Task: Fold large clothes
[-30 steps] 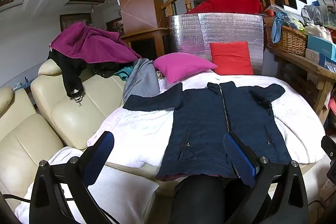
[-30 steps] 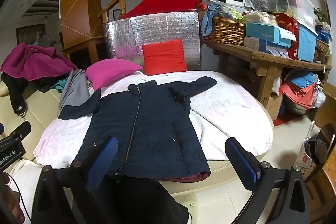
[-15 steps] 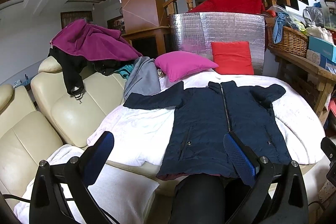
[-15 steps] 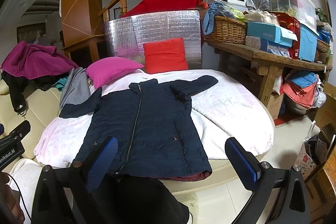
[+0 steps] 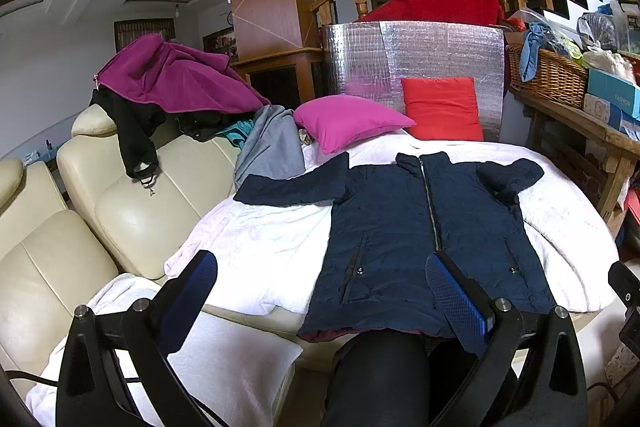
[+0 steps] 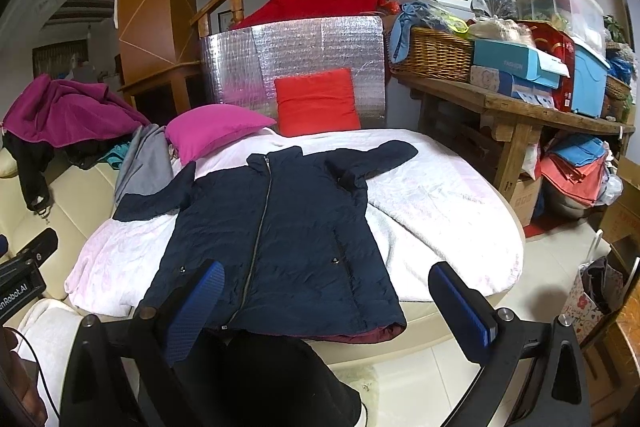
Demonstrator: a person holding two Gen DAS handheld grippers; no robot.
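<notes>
On the round white-covered bed [image 5: 260, 247], a navy puffer jacket [image 5: 400, 235] lies flat, front up, zipped shut. Long axis runs straight away from the cameras: hem at the near edge, hanging slightly over it with maroon lining showing; collar at the far end, pointing toward the cushions. Zip line runs down the middle along that axis.

Sleeves: the one on the view's left is stretched out sideways toward the sofa, cuff end lying on a grey garment [image 5: 272, 143]. The one on the right is bent back on itself near the shoulder, so it looks short.

Left gripper [image 5: 320, 291] is held in front of the hem, jaws spread wide, nothing between them; its right blue pad overlaps the jacket's lower front in view, contact can't be told. Right gripper [image 6: 332, 301] likewise sits short of the hem, jaws spread wide and empty.

Beyond the collar: magenta pillow [image 5: 348, 121] and red cushion [image 5: 440, 109], the latter leaning on a silver foil panel [image 5: 420, 55]. Red cloth [image 5: 440, 1] is draped over the wooden stair railing behind.

Left side: cream leather sofa [image 5: 140, 211] with a purple fleece [image 5: 172, 79] and a black garment [image 5: 132, 135] piled on its backrest.

Right side: wooden table [image 6: 520, 111] carrying a wicker basket [image 6: 432, 55], blue boxes and plastic bins; folded cloth is stacked underneath.
</notes>
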